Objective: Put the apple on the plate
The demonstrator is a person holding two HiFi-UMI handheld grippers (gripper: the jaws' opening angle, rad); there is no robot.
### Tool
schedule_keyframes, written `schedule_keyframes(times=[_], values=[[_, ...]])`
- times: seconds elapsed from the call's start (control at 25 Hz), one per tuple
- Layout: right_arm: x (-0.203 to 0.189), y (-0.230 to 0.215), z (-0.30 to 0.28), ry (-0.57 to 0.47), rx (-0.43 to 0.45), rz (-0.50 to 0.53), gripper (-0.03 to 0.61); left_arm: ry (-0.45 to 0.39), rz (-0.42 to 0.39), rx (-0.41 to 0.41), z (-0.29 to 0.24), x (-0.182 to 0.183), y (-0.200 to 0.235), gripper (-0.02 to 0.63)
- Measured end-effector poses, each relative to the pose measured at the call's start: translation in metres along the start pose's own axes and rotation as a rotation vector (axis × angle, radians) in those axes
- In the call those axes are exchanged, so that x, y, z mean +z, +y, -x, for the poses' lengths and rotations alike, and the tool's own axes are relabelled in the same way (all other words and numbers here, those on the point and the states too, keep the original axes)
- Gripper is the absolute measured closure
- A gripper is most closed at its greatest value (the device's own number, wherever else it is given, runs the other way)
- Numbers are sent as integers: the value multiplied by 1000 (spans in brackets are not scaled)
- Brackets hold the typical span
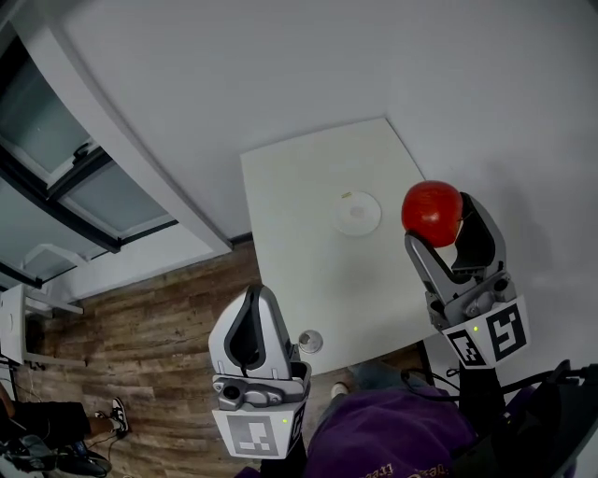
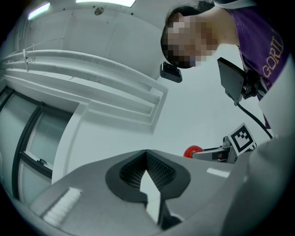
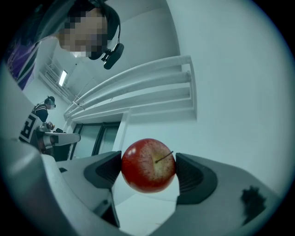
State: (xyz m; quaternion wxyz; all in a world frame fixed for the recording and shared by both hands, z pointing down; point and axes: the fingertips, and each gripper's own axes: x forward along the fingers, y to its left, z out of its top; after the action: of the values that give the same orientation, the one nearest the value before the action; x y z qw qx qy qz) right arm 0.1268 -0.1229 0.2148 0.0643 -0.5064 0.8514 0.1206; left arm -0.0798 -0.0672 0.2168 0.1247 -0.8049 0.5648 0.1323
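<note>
Right of frame, right gripper (image 1: 439, 221): clamped on apple (image 1: 432, 210).
Centre, plate (image 1: 358, 214): set on table (image 1: 299, 271).
Lower left, left gripper (image 1: 254, 299): jaws pressed together.

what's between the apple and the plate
Nothing: in the head view, only bare table shows between the apple in the right hand-held gripper and the plate.

Soft, even indoor light here; ceiling strips (image 2: 103, 2) glow atop the left gripper view. Both gripper views bow hard at the edges, corners black, the right one tinted teal. A small glint sits on the apple (image 3: 148, 165); tabletop (image 1: 308, 215) shadows faint.
</note>
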Motion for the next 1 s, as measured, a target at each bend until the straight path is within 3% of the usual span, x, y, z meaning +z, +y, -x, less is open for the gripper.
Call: schedule_keyframes(times=[0.24,0.72,1.0], values=[[-34,-44,-52,46,49,4,216,18,-17,35,-64,-23,2,607],[-92,-40,-56,156,90,-27,216,84,-14,43,-55,-45,-9,606],[-121,-34,-70,226,100,12,216,141,5,36,-59,-62,-1,607]])
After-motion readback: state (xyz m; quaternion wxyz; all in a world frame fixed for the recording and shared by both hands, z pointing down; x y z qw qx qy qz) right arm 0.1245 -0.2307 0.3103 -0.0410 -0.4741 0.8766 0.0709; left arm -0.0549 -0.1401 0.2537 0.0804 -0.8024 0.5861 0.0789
